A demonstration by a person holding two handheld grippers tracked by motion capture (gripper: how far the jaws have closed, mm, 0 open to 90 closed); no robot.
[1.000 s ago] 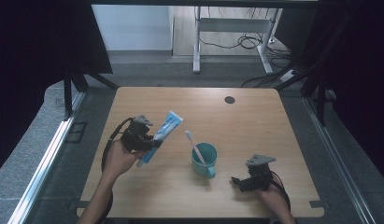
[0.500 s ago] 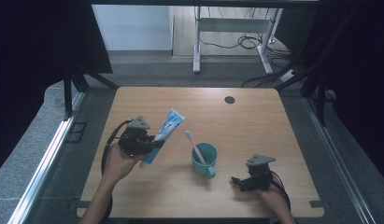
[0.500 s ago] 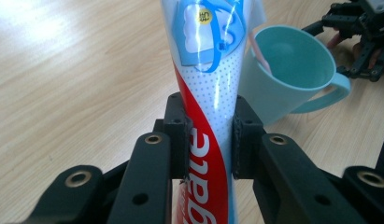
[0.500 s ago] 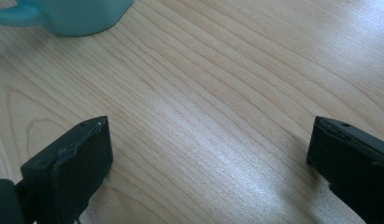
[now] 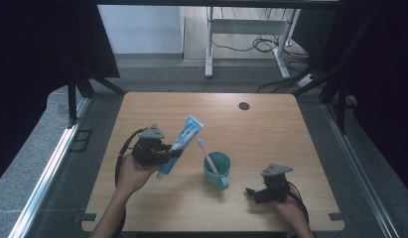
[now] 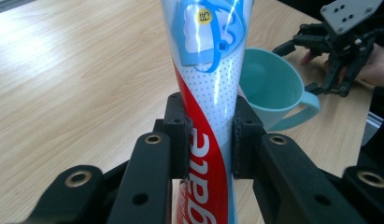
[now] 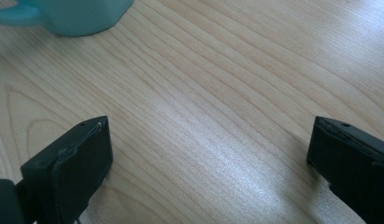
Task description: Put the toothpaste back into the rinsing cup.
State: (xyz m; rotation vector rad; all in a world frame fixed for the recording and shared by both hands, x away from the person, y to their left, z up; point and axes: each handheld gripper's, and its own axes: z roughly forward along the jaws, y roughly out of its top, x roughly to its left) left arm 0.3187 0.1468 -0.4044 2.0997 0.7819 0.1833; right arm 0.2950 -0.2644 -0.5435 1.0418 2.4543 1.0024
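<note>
The fingers [image 6: 245, 140] of the left gripper [image 6: 209, 140] are pinching a toothpaste tube [image 6: 206, 93] from both sides, pressing on its red and white printed part. In the high view the left gripper [image 5: 164, 152] is holding the toothpaste tube [image 5: 181, 145] tilted above the desk [image 5: 271, 129], the tube's flat crimped end pointing up and away from the person, its lower end pointing down toward the person's left hand [image 5: 134, 173]. Just beside the tube, toward the right, a teal cup [image 5: 217, 169] is standing upright on the desk, with a pink-handled toothbrush [image 5: 207, 156] leaning in it, bristles up. From the left gripper view the teal cup [image 6: 273, 91] is sitting just behind the tube.

The fingers [image 7: 73, 163] of the right gripper [image 7: 210, 158] are standing spread wide with bare wood between them, gripping nothing. In the high view the right gripper [image 5: 263, 192] is resting low over the desk, near the cup's handle side and well apart from the tube. A dark round hole [image 5: 243, 105] is sitting in the far part of the desk.
</note>
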